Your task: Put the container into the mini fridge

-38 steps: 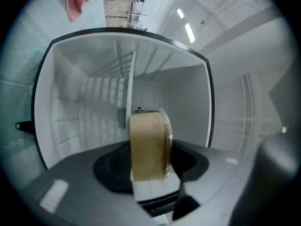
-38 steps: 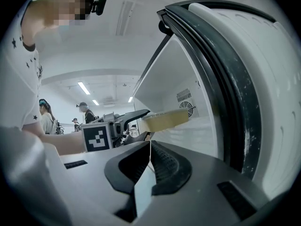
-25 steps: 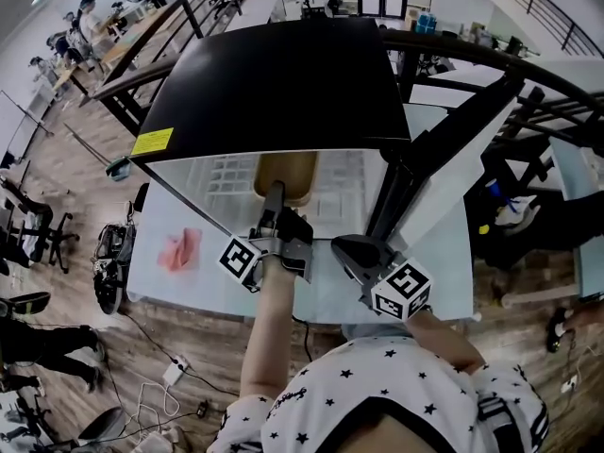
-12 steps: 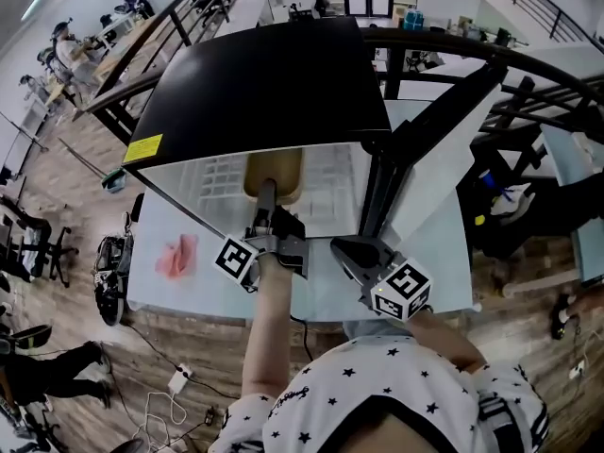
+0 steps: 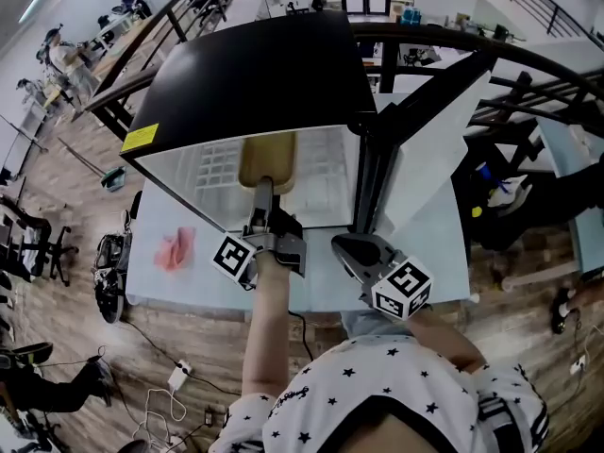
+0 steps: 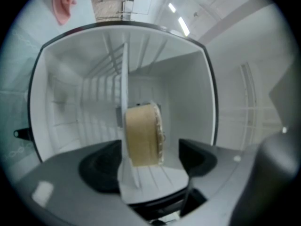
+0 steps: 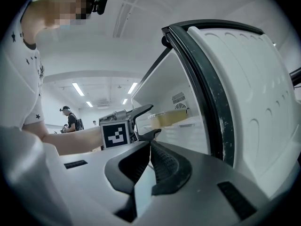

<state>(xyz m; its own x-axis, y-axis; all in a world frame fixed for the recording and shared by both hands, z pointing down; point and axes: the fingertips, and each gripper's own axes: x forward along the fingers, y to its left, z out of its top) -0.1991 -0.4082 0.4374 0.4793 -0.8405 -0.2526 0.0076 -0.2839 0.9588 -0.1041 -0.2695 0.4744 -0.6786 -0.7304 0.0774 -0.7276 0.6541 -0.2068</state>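
Change since a second ago: the left gripper has just been opening its jaws, and the container now sits free ahead of them, a little deeper in than before; the right gripper has barely shifted.
Left jaws: released and spread wide, one on each side of the container's near end, with neither pad touching it.
Right jaws: clenched together with nothing between them.
Container: a tan tub with a lid, resting on a white ribbed shelf inside the mini fridge, about midway across the opening.
Mini fridge: black on top and white inside, standing towards the far edge of the table, with its mouth facing the person.
Door: swung open at the fridge's right side, its white inner face turned inward.
Left gripper place: reaching into the fridge mouth from the table's near edge, with its marker cube over the table.
Right gripper place: over the near edge of the table, just beside the bottom of the open door, well apart from the container.
Cloth: pink and crumpled, lying near the table's left edge.
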